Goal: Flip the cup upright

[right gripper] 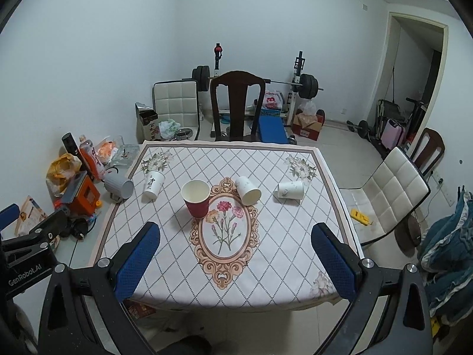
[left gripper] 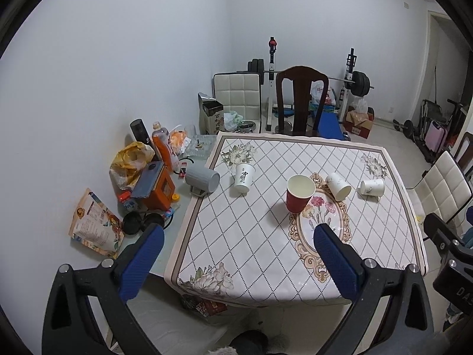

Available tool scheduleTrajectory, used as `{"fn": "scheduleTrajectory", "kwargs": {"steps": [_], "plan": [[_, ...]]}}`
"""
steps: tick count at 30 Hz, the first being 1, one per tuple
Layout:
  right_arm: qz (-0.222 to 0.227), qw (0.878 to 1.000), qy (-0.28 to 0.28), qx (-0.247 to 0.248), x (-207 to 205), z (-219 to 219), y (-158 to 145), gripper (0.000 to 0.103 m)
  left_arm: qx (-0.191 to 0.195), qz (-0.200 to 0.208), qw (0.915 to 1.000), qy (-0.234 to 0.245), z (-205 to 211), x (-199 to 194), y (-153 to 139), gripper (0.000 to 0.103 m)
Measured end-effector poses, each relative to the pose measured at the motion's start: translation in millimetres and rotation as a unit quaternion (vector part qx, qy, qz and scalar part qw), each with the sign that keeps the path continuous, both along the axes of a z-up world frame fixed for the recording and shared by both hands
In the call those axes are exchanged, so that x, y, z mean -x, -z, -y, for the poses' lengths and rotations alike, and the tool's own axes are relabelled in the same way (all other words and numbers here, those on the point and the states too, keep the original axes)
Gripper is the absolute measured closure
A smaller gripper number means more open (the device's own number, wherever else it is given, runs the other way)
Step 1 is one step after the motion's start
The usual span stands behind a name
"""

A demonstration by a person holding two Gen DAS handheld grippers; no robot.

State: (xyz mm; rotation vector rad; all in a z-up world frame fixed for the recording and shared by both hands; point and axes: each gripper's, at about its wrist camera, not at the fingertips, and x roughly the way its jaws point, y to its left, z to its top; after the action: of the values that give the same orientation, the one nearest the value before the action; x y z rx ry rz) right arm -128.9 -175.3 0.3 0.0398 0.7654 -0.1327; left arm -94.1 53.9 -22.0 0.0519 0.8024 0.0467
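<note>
A red paper cup (left gripper: 299,193) (right gripper: 196,198) stands upright, mouth up, near the middle of the table (left gripper: 236,236) (right gripper: 177,251). A white cup with black script (left gripper: 244,178) (right gripper: 153,184) stands upside down at the left. Two white cups lie on their sides: one (left gripper: 339,186) (right gripper: 247,190) at the centre, one (left gripper: 372,187) (right gripper: 290,190) to the right. A grey cup (left gripper: 202,179) (right gripper: 118,187) lies on its side at the table's left edge. My left gripper (left gripper: 236,230) and right gripper (right gripper: 236,230) are open and empty, held back above the near edge.
Clutter sits left of the table: an orange box (left gripper: 156,190), a yellow bag (left gripper: 130,159), a bottle (left gripper: 162,145). A dark wooden chair (right gripper: 238,106) stands behind the table and a white padded chair (right gripper: 393,192) to the right. Weight equipment stands at the back wall.
</note>
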Motion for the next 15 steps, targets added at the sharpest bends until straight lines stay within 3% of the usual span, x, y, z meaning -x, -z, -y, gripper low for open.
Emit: {"fn": "scheduleTrajectory", "kwargs": {"steps": [15], "plan": [[0.001, 1.000, -0.010, -0.004, -1.3, 2.0, -2.1, 0.000, 0.004, 0.000, 1.0000, 0.000, 5.9, 3.8, -3.4, 0.000]]}}
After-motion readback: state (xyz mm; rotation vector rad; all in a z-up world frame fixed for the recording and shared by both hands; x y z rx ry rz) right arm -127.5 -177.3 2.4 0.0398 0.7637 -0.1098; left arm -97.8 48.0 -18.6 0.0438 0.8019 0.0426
